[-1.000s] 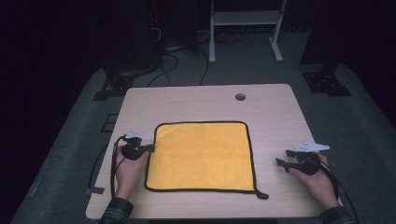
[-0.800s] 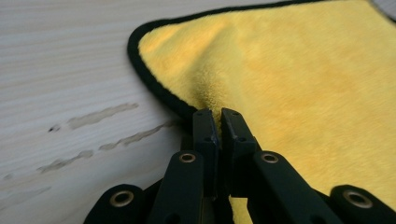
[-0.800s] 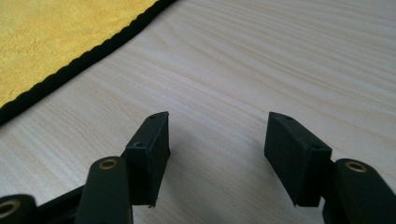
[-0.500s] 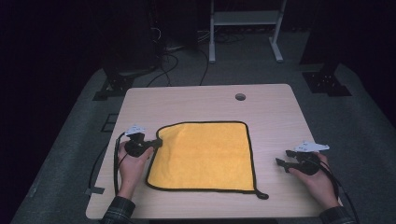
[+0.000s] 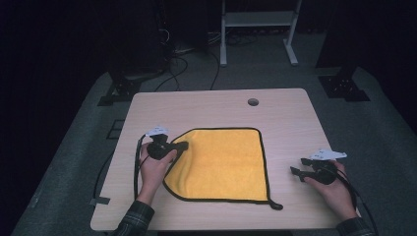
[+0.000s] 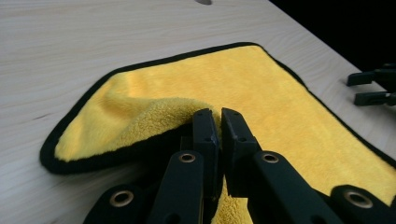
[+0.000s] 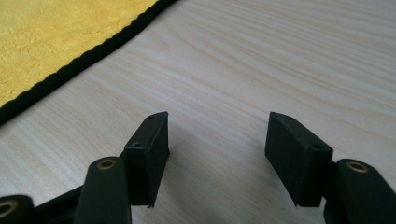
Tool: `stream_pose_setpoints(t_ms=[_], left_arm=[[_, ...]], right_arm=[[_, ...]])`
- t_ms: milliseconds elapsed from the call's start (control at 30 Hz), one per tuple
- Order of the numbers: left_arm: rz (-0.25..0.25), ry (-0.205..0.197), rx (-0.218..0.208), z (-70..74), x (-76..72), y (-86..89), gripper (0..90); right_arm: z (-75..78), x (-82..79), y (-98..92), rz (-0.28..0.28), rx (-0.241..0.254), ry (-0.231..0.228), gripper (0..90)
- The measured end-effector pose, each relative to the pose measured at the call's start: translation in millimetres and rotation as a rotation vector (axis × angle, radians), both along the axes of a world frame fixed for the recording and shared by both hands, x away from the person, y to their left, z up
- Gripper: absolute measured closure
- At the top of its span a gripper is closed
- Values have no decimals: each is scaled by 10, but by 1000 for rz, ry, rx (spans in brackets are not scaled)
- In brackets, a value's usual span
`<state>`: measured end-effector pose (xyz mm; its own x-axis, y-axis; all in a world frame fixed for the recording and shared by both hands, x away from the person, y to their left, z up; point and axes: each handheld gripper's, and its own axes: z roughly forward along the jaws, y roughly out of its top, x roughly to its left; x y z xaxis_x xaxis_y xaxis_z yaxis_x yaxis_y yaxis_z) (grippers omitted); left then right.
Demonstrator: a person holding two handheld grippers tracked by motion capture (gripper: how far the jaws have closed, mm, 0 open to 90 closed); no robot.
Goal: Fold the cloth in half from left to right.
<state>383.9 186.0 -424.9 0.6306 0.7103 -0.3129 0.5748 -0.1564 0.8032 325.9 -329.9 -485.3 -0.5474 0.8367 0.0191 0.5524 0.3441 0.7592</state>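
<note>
Left hand-held gripper [image 5: 181, 146]: jaws pressed together on the left edge of the yellow cloth [image 5: 221, 164], pinching a fold of it. In the left gripper view that gripper [image 6: 220, 122] has the pile bunched up just behind the jaw tips, black hem curling under. The cloth lies mid-surface [image 5: 206, 105]; its left side is lifted and drawn toward the middle, the rest flat, with the hanging loop at the near right corner.

Right hand-held gripper [image 5: 296, 172]: jaws apart, nothing between them, resting well to the right of the cloth. Right gripper view confirms the gripper [image 7: 217, 140] over bare wood, cloth hem off at the upper left.

Judged step: folding the left half over toward the right.

Risks:
- Grip is on one point of the edge only. The far and near left corners may lag and droop, giving a skewed fold.
- Nothing pins the right side. A low drag could slide the whole cloth rightward rather than folding it.
- Thin bite of plush pile; it may slip out if pulled fast.
- The curled hem may get trapped under the fold and leave a ridge.
</note>
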Motion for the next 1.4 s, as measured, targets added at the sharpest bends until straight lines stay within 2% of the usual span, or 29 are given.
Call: stream_pose_setpoints(t_ms=[600, 1067, 1233, 1400], left_arm=[[-144, 8, -15, -65, 152, -584, 853], [-213, 5, -29, -55, 221, -974, 854], [-235, -2, -40, -61, 242, -1178, 854], [-262, 3, -34, -90, 269, -1358, 854]], right_arm=[[-1, 0, -2, 5, 2, 1, 372], [-1, -1, 1, 7, -1, 0, 369], [-1, 2, 0, 7, 0, 1, 368], [-1, 2, 1, 8, 0, 1, 366]])
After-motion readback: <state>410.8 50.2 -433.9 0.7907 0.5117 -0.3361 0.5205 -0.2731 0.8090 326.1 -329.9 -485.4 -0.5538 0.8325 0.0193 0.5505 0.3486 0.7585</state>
